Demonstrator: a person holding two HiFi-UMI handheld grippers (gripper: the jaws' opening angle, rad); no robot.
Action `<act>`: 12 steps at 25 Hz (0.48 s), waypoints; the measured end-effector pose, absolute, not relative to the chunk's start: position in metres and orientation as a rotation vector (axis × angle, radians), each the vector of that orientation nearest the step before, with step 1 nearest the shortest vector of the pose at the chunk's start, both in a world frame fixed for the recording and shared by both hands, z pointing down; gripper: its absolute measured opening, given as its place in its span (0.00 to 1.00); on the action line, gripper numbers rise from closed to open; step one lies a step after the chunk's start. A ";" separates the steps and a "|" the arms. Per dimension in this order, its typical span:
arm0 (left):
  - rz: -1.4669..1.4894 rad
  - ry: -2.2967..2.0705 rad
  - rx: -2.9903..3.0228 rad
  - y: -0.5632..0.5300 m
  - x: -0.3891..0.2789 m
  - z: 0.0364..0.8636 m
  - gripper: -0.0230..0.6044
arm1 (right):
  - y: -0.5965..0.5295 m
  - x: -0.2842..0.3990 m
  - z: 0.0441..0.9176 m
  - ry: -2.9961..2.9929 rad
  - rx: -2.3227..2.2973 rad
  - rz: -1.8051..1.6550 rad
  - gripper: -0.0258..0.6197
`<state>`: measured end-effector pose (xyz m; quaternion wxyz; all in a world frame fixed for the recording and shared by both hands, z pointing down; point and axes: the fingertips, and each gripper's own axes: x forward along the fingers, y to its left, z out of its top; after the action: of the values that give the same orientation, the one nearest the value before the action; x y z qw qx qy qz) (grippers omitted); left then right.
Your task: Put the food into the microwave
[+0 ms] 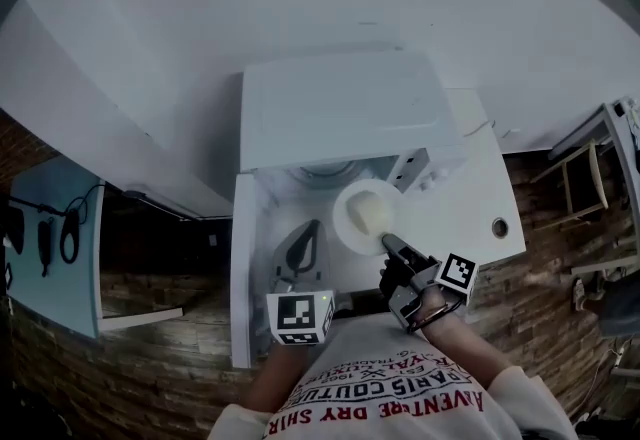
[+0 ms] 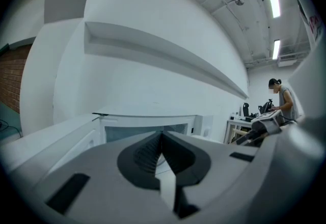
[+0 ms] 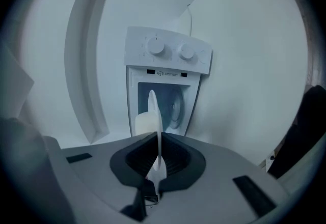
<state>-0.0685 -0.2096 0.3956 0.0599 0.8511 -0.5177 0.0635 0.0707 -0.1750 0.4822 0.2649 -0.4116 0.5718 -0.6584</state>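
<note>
While the right gripper is clamped on the near rim of a plate, the plate is held out ahead of its jaws, just before the open front of the microwave. Whether the far rim is already past the opening cannot be told. In the right gripper view the plate is seen edge-on, standing as a thin white line between the closed jaws, with the microwave's opening directly behind it and two knobs on the panel beside. The plate is round, white and shallow. The food is seen as a pale cream lump lying on the plate; no detail of it can be made out. The microwave door is swung wide open at the left of the head view, and the microwave is set on a white table. The left gripper is held beside the right one, nearer the door, with its jaws closed together on nothing, apart from the plate.
</note>
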 end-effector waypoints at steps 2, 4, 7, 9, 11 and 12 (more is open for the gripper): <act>0.203 -1.548 2.578 -0.216 -0.069 0.401 0.05 | -0.183 0.067 0.486 1.540 -1.123 -1.783 0.07; 0.223 -1.540 2.564 -0.223 -0.071 0.408 0.05 | -0.190 0.066 0.490 1.534 -1.134 -1.789 0.07; 0.255 -1.541 2.529 -0.231 -0.075 0.420 0.05 | -0.199 0.065 0.495 1.515 -1.147 -1.799 0.07; 0.254 -1.551 2.514 -0.234 -0.078 0.423 0.05 | -0.203 0.065 0.497 1.509 -1.152 -1.804 0.07; 0.260 -1.569 2.515 -0.238 -0.081 0.425 0.05 | -0.209 0.063 0.499 1.511 -1.143 -1.809 0.07; 0.263 -1.574 2.521 -0.241 -0.081 0.426 0.05 | -0.214 0.062 0.500 1.517 -1.136 -1.808 0.07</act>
<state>-0.0809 -0.2413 0.4261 0.0791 0.8423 -0.5259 0.0879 0.0620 -0.2137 0.4998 0.2583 -0.4190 0.5597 -0.6667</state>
